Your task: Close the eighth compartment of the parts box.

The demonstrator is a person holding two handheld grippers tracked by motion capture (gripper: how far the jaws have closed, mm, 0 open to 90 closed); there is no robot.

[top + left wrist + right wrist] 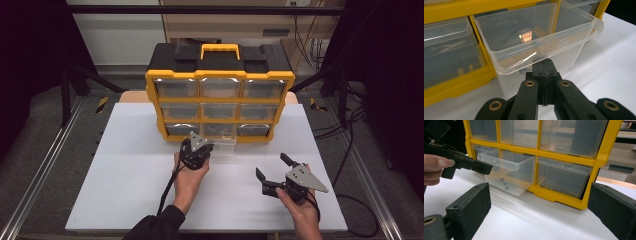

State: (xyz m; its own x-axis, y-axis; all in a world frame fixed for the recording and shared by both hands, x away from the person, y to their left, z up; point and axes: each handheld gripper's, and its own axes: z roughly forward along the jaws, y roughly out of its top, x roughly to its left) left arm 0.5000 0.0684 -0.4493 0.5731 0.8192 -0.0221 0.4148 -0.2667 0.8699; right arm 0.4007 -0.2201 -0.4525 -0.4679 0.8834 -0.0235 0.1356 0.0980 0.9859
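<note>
In the high view, your left claw (206, 148) sits at the front of the yellow organizer (220, 95), at its bottom row, where the clear middle drawer (223, 141) is already pulled partly out onto the white tabletop (130, 180); your right claw (272, 167) waits to the right of that drawer, well apart from the organizer, with its jaws spread and nothing between them. In the left gripper view, the left claw (544, 65) is pressed together just under the front lip of the drawer (534, 47); I cannot tell if the lip is pinched or only touched. The drawer's long axis runs straight out from the organizer toward you. In the right gripper view, the drawer (509, 173) hangs about half out of its slot, and a small dark screw (504, 183) lies on its floor. I judge the opening is mostly done; what is left is probably to take the screw.
</note>
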